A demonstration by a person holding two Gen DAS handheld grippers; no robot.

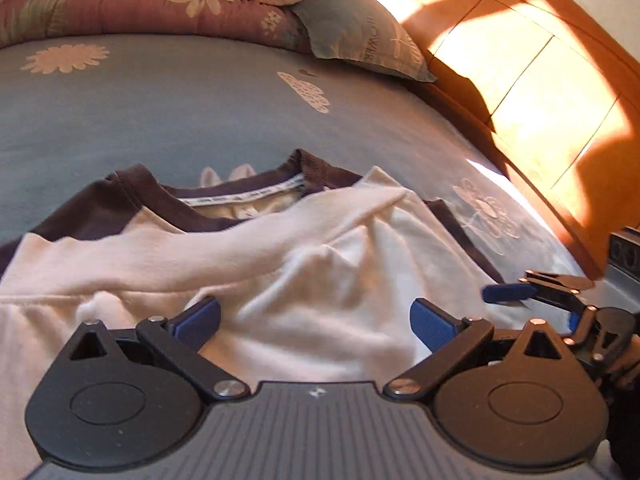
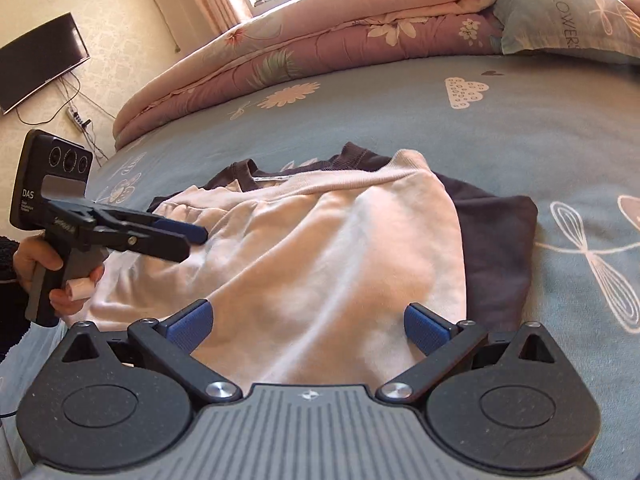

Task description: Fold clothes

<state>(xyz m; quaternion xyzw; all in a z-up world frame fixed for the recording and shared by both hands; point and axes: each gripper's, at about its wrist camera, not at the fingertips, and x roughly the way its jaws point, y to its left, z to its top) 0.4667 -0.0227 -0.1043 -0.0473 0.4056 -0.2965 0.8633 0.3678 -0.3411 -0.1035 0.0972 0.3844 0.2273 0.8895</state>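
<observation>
A cream shirt (image 1: 320, 248) (image 2: 320, 240) with a dark purple collar (image 1: 256, 192) and dark sleeves (image 2: 496, 240) lies rumpled and partly folded on the blue bedsheet (image 1: 160, 112) (image 2: 500, 140). My left gripper (image 1: 316, 320) hovers open just over the cream cloth, nothing between its blue pads. In the right wrist view the left gripper (image 2: 194, 240) shows side-on above the shirt's left edge, held by a hand (image 2: 40, 260). My right gripper (image 2: 308, 326) is open over the shirt's near hem, gripping nothing. It appears at the shirt's right edge as the right gripper (image 1: 516, 296).
A folded pink floral quilt (image 1: 140, 4) (image 2: 320, 40) and a blue pillow (image 1: 360, 36) (image 2: 568, 20) lie at the far side of the bed. A wooden headboard (image 1: 540, 80) runs along the right. A TV (image 2: 40, 60) and power strip (image 2: 78, 118) are by the wall.
</observation>
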